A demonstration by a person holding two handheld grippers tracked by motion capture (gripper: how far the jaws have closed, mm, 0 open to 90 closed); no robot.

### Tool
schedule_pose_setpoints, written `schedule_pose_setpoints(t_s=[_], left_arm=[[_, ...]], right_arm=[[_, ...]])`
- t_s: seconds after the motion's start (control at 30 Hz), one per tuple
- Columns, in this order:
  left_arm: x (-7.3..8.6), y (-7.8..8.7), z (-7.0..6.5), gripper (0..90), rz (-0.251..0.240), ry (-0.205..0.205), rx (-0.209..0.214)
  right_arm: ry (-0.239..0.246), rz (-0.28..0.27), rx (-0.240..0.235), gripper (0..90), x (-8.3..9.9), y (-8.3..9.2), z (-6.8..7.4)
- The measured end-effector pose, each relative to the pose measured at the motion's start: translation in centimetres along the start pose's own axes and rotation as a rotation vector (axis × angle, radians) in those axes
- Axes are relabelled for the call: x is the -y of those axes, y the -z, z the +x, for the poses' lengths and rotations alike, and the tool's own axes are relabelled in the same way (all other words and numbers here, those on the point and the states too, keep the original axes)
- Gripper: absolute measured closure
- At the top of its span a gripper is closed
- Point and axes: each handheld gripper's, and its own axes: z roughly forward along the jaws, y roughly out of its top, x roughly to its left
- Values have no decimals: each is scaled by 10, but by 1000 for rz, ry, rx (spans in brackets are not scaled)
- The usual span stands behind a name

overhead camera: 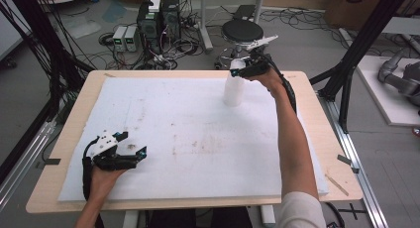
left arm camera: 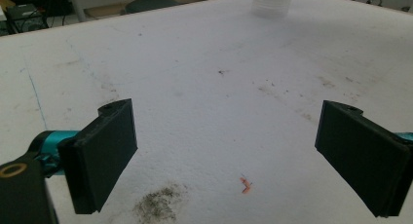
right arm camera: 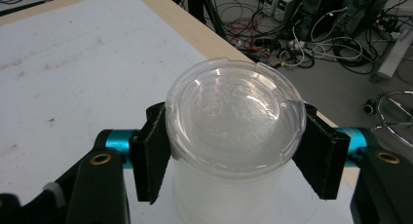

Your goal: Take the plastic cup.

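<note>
While the right gripper (right arm camera: pixel 234 151) clamps the clear lidded cup (right arm camera: pixel 234 131), whose embossed lid lettering is unreadable, the left gripper (left arm camera: pixel 226 158) rests, jaws apart.

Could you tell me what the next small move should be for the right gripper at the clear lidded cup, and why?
Probably a short, straight lift. The right gripper has both pads against the clear lidded cup just below its lid, and the cup stands upright on the white foam sheet near its far edge. The left gripper rests open, well away.
</note>
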Motion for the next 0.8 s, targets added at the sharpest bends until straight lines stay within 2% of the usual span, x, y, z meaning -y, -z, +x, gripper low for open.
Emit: schedule_pose_setpoints(t_s=[0.8], left_arm=[[0,0,0,80,0,-5,1]], right_arm=[[18,-6,5,382,-2,3,4]])
